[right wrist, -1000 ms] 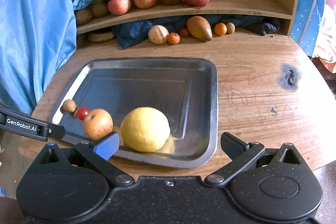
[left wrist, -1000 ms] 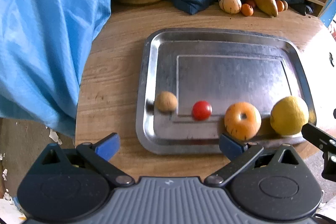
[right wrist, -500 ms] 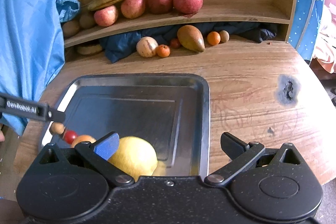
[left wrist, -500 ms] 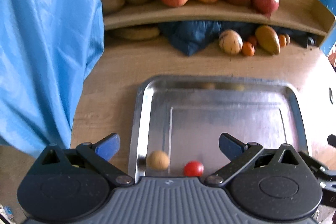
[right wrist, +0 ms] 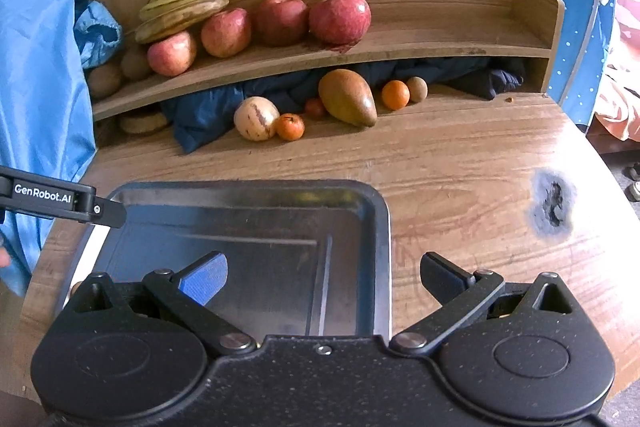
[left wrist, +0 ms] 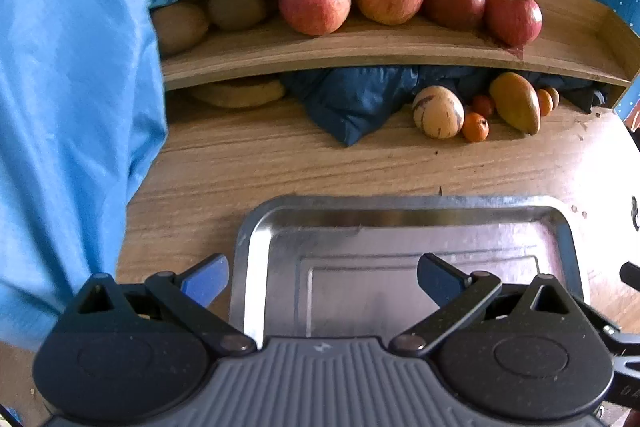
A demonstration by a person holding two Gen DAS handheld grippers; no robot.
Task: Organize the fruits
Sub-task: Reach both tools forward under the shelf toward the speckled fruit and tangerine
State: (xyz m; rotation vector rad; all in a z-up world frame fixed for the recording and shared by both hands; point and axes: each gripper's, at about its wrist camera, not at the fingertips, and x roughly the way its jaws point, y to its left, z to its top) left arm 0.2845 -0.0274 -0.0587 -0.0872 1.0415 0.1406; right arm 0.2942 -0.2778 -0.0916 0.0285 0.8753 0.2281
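Both grippers, left point(left wrist: 320, 277) and right point(right wrist: 322, 277), are held with jaws wide apart and empty above the rectangular steel tray point(right wrist: 376, 227); loose fruits, including a green-brown mango point(right wrist: 347, 98), are seen at twelve o'clock on the wooden tabletop point(right wrist: 460, 163), presumably awaiting collection.

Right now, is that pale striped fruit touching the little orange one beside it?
Touching. In the right wrist view the pale striped fruit and the small orange fruit overlap with no wood showing between them.

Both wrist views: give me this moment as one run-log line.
left gripper: open, empty, above tray | right gripper: open, empty | apples, bananas: on shelf | mango: on table under shelf
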